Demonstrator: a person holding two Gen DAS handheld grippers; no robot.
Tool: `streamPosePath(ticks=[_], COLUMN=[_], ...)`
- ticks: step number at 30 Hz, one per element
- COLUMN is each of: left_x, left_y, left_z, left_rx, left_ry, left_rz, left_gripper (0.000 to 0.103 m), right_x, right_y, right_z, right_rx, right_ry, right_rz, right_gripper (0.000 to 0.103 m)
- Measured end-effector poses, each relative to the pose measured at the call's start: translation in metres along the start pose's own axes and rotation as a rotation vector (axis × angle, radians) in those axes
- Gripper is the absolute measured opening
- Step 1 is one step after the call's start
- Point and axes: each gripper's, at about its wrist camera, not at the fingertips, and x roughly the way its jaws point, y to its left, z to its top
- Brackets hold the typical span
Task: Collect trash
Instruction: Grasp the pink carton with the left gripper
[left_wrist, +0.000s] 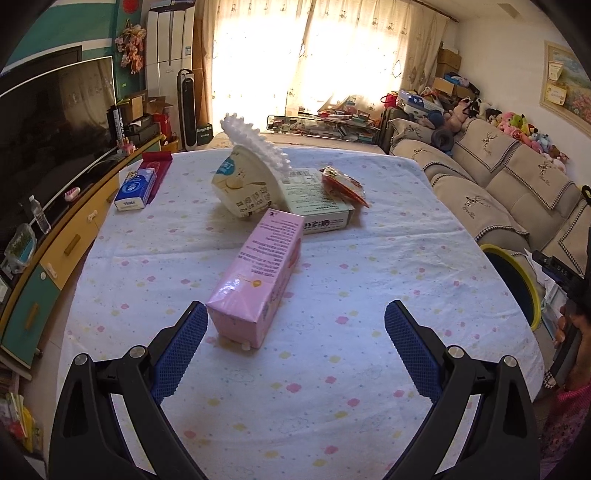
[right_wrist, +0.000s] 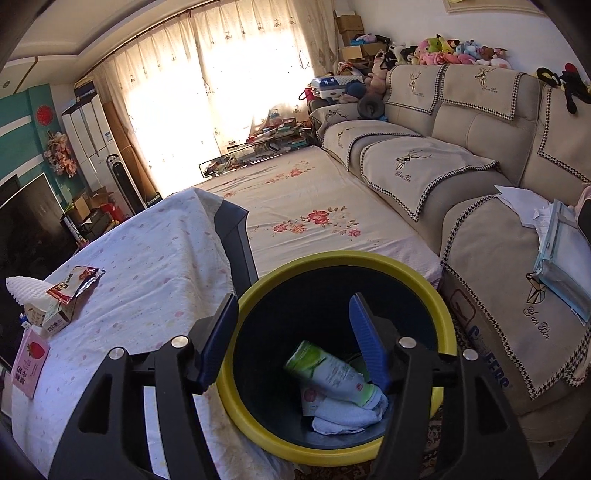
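A green-and-white plastic bottle (right_wrist: 332, 373) lies on a white cloth (right_wrist: 347, 415) inside the black bin with a yellow rim (right_wrist: 255, 291), beneath the spread, empty right tool (right_wrist: 295, 339). On the cloth-covered surface (left_wrist: 332, 369), a pink carton (left_wrist: 258, 273) lies just ahead of the spread, empty left tool (left_wrist: 295, 332).

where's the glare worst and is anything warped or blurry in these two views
Left wrist view: the sunlit curtained window blows out to white, and fisheye bends the yellow-fronted tv cabinet; the pink rectangular carton stays sharp. Right wrist view: same window glare; the black bin with a yellow rim has a dark interior.
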Motion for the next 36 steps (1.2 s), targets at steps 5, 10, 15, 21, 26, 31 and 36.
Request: streamPosePath(ticks=[5,10,15,21,26,31,36], left_x=[0.027,0.058,0.083,0.102,0.111,0.118,0.118], left_y=[0.016,0.027,0.028,0.024,0.020,0.019,0.020], left_z=[0.013,0.029,0.039,0.046,0.049,0.049,0.046], left_rx=[0.033,0.053,0.076,0.096,0.102,0.102,0.100], left_ry=[0.036,0.081,0.128,0.154,0.173,0.196,0.207], left_rz=[0.029,0.036,0.024,0.027,0.024,0.021,0.009], left_gripper=[0.095,0.095,0.095,0.089,0.079,0.065,0.053], right_x=[-0.001,0.001,0.004,0.007,0.008,0.009,0.009], right_y=[0.016,0.026,0.030,0.032,0.030,0.029,0.028], right_z=[-0.004,-0.008,-0.007,-0.008,-0.007,-0.007,-0.006], right_rx=[-0.027,-0.041,-0.048,-0.051,-0.045,-0.042,-0.044], right_ry=[0.010,0.025,0.035,0.044,0.049,0.052,0.052], right_rz=[0.024,0.035,0.041,0.042,0.043,0.043,0.045], right_gripper=[0.060,0.060,0.060,0.060,0.060,0.060,0.060])
